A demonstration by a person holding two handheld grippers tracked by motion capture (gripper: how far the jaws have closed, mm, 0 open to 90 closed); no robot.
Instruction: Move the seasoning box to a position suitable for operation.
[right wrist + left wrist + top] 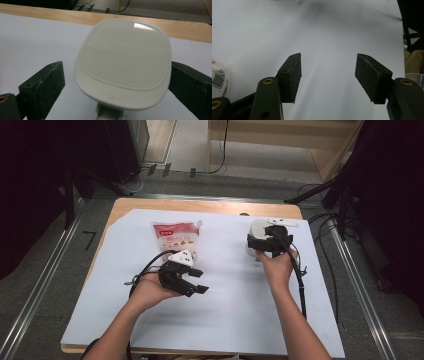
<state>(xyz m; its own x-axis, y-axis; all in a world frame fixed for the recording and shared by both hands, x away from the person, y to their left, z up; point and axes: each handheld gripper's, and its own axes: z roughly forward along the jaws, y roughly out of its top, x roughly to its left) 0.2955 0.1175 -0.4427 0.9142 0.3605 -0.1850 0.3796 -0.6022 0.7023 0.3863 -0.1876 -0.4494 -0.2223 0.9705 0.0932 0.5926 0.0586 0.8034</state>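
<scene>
1. Worked at a wooden table (pixel 125 206) covered by a white sheet (pixel 225 300), with a person's bare forearms coming in from the near edge in the high view.
2. Held the left gripper (pixel 194 284) low over the sheet, just in front of a red and white pouch (pixel 176 236) that stood toward the far left of the sheet.
3. Kept its jaws apart, nothing between them: in the left gripper view, bare white sheet (pixel 329 50) between the two dark pads (pixel 295 75).
4. Caught the barcoded edge of the pouch (pixel 218 80) at the left margin of that same view, clear of the pads.
5. Brought the right gripper (pixel 264 242) up to a white container (pixel 257 232) standing on the far right part of the sheet, well apart from the pouch.
6. Straddled the container's rounded square lid (pixel 125 62) in the right gripper view, one jaw on each side, spread wide.
7. Left a visible gap beside the left-hand pad (pixel 43 85); the other pad lay close against the lid's edge, contact there impossible to tell.
8. Gripped nothing, then, with the right gripper: the container between its jaws but not clamped.
9. Showed embossed lettering on the lid, too faint to read.
</scene>
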